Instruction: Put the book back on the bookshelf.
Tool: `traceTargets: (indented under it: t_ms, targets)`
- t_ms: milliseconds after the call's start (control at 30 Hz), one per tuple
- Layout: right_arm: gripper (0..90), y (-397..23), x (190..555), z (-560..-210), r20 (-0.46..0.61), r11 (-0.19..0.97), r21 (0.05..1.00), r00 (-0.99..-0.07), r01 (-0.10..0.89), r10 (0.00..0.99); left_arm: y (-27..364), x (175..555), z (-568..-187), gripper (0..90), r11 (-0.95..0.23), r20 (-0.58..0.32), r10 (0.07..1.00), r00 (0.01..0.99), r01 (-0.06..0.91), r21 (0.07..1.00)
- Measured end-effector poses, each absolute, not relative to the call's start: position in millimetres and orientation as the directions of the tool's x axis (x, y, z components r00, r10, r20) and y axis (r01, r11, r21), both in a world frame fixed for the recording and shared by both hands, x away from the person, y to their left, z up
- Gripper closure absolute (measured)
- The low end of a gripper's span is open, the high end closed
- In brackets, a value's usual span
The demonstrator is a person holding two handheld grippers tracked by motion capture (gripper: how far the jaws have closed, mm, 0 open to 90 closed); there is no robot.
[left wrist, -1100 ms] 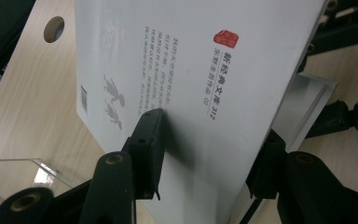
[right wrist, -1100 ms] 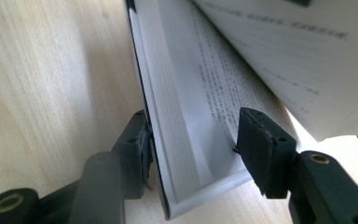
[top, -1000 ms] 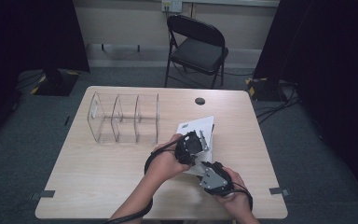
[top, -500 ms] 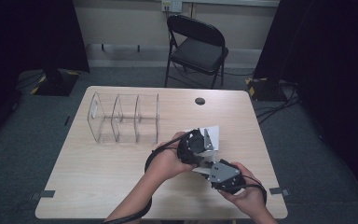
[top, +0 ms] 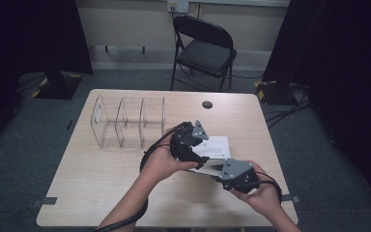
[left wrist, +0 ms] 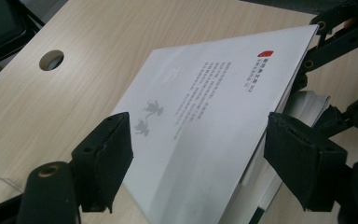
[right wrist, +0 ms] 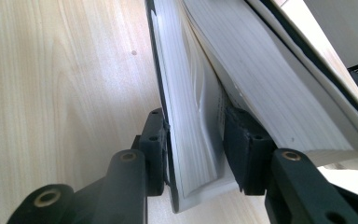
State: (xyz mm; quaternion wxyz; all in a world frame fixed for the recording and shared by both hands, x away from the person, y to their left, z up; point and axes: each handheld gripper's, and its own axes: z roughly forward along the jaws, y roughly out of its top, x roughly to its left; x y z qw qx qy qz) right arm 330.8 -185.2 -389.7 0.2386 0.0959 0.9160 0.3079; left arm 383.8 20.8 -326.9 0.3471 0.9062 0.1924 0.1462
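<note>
High view is showing a white book lifted at the table's right half. Right gripper is pinching part of the page block near the spine; looser pages are fanning beside. Left gripper has just been opening, its 2 pads straddling the cover untouched. Light, floppy, slippery: gripping the whole thickness is likely safer.

Left tongs now parted off the booklet, booklet's near edge raised by right tongs.

Matt white paper booklet; pale wood-grain table; clear plastic rack.
</note>
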Motion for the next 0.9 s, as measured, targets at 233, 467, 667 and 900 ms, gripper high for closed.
traceTargets:
  t_ms: [233,467,667,900]
  targets:
    - [61.4,-188,334,-386,-0.356,0.792,0.61,-0.879,0.038,0.317,42,381,-327,20.6,-0.653,0.088,0.465,0.881,0.274,0.706]
    - [61.2,-192,341,-380,-0.326,0.787,0.615,-0.893,0.05,0.311,65,378,-336,18.1,-0.639,0.078,0.488,0.869,0.295,0.71]
    - [60.9,-193,342,-379,-0.31,0.789,0.612,-0.902,0.052,0.3,87,374,-349,17.7,-0.617,0.062,0.506,0.86,0.311,0.723]
    - [60.6,-195,343,-377,-0.296,0.789,0.612,-0.908,0.059,0.298,111,367,-372,16.3,-0.613,0.05,0.517,0.854,0.329,0.718]
